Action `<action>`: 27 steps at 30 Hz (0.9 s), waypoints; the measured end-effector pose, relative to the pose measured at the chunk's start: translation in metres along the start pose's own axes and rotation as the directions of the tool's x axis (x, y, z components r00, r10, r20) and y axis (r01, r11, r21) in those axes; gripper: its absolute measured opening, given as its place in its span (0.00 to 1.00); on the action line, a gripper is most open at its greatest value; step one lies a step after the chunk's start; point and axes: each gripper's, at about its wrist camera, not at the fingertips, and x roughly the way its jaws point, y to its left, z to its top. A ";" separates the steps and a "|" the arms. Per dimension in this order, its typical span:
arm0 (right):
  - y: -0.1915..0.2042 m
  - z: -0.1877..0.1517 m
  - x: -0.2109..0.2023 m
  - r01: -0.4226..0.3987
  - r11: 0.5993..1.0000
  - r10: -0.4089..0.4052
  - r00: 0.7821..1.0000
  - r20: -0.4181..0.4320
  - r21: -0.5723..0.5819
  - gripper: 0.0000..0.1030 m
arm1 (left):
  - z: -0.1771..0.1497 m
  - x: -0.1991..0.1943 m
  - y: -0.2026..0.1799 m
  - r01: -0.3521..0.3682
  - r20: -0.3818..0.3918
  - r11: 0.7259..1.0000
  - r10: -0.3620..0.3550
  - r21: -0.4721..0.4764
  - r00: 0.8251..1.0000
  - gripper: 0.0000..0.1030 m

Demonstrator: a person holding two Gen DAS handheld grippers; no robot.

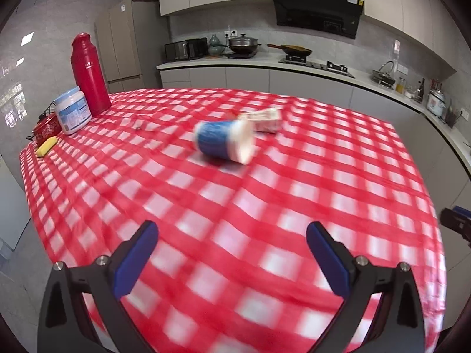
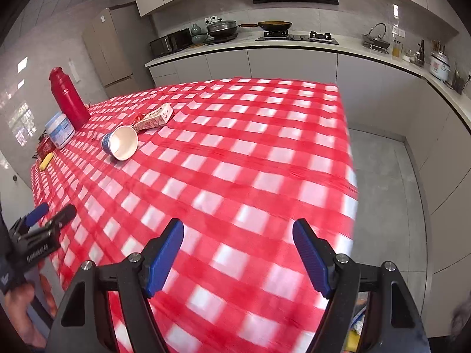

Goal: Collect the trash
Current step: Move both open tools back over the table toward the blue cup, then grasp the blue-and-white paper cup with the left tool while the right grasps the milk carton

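Note:
A blue and white paper cup (image 1: 223,142) lies on its side on the red checked tablecloth (image 1: 265,220); in the right wrist view the cup (image 2: 121,144) shows its open mouth. A flattened carton (image 1: 266,120) lies just behind it, also in the right wrist view (image 2: 154,117). My left gripper (image 1: 232,235) is open and empty above the near part of the table. My right gripper (image 2: 238,235) is open and empty over the table's near right side. The left gripper also shows at the left of the right wrist view (image 2: 56,211).
A red thermos (image 1: 88,73), a white jar (image 1: 72,110), a red box (image 1: 47,128) and a yellow block (image 1: 46,146) stand at the table's far left. Kitchen counters (image 2: 294,45) with pans run behind. Grey floor (image 2: 382,176) lies right of the table.

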 end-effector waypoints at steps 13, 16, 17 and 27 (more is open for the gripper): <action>0.079 0.047 0.072 0.085 0.991 -0.081 0.996 -0.044 0.103 0.76 | 0.050 0.122 0.059 0.112 -0.146 0.989 -0.097 0.094 0.984 0.98; 0.089 0.047 0.082 0.106 0.987 -0.100 0.993 -0.059 0.120 0.76 | 0.056 0.134 0.056 0.157 -0.153 0.980 -0.138 0.119 0.979 0.98; 0.091 0.047 0.084 0.110 0.986 -0.103 0.993 -0.062 0.128 0.76 | 0.058 0.138 0.051 0.171 -0.157 0.976 -0.150 0.132 0.976 0.98; 0.061 0.042 0.066 0.207 0.958 -0.198 0.978 -0.066 0.197 0.76 | 0.067 0.126 -0.011 0.393 -0.159 0.902 -0.368 0.180 0.916 0.98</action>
